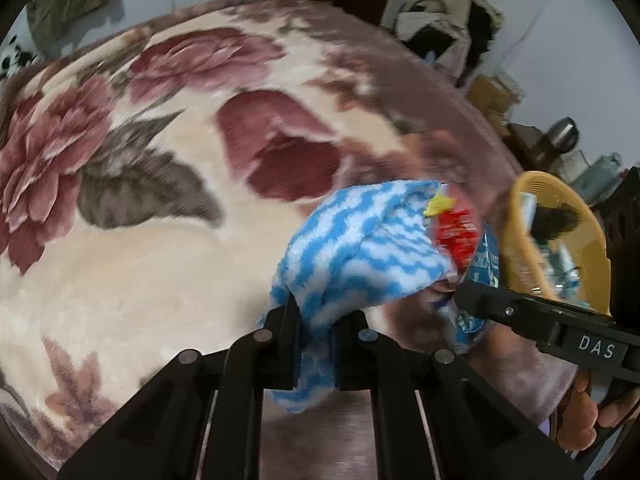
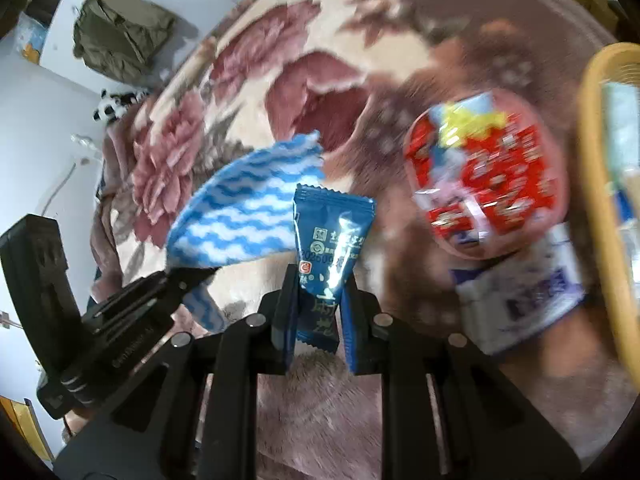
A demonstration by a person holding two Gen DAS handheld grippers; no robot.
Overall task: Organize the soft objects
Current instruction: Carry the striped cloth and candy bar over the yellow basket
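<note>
Left wrist view: the left tool [image 1: 316, 320] is clamped on a blue-and-white wavy cloth [image 1: 360, 252], which bunches up between the two fingers and spreads out beyond them, with a tail hanging below the pads. Under it lies a floral blanket [image 1: 160, 160] on a bed. At the right, the right tool [image 1: 460, 296] reaches in, with a blue packet [image 1: 486, 264] at its tip; a red wrapper [image 1: 456, 236] shows just behind the cloth. Far right stands a yellow basket [image 1: 516, 240] with blurred things inside. A hand [image 1: 588, 412] holds the right tool's grip at the lower right.

Right wrist view: the right tool [image 2: 316, 292] is closed narrow on the blue packet [image 2: 332, 240], which stands upright between the fingers. To the left, the left tool [image 2: 188, 276] holds the cloth [image 2: 244, 212] by its near corner. To the right on the blanket [image 2: 320, 400] lie a round red-wrapped pack [image 2: 488, 184] and, nearer, a white-and-purple pack [image 2: 516, 300]. The basket's rim [image 2: 596, 184] runs along the right edge.
</note>
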